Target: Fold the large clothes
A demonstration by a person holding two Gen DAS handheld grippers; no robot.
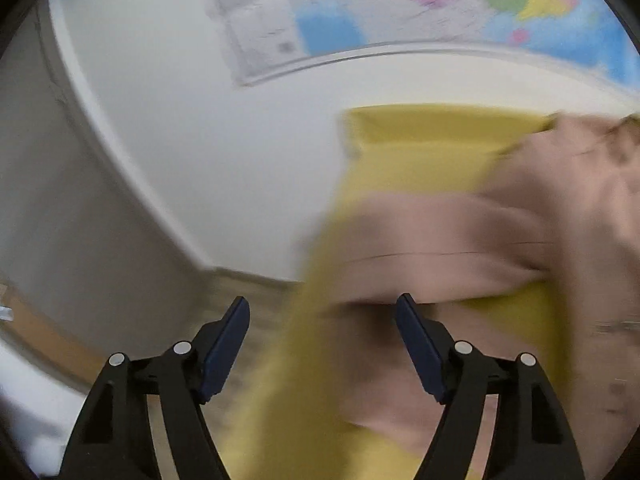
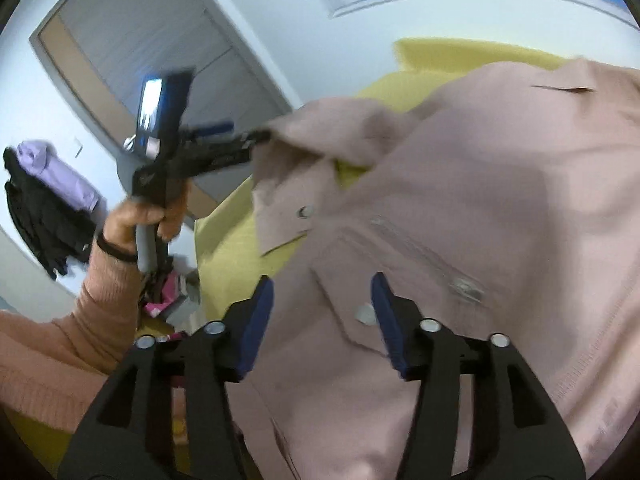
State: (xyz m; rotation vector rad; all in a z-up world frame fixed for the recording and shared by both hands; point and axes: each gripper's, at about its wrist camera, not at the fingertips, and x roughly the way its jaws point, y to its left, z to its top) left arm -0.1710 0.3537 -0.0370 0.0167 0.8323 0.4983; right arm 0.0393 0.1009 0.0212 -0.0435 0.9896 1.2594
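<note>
A dusty pink buttoned jacket [image 2: 480, 200] lies spread on a yellow cloth-covered surface [image 2: 228, 248]. In the left wrist view the jacket [image 1: 460, 236] is blurred, with a sleeve stretched to the left. My left gripper [image 1: 322, 312] is open, its jaws wide apart and nothing between them; in the right wrist view it [image 2: 256, 138] sits at the tip of the jacket's sleeve. My right gripper [image 2: 322, 292] is open, hovering over the jacket's front near a button [image 2: 365, 314].
A map [image 1: 400, 12] hangs on the white wall behind. A grey door [image 2: 160, 48] and hanging dark and purple clothes [image 2: 48, 196] are on the left. The yellow surface's left edge drops to the wooden floor [image 1: 248, 300].
</note>
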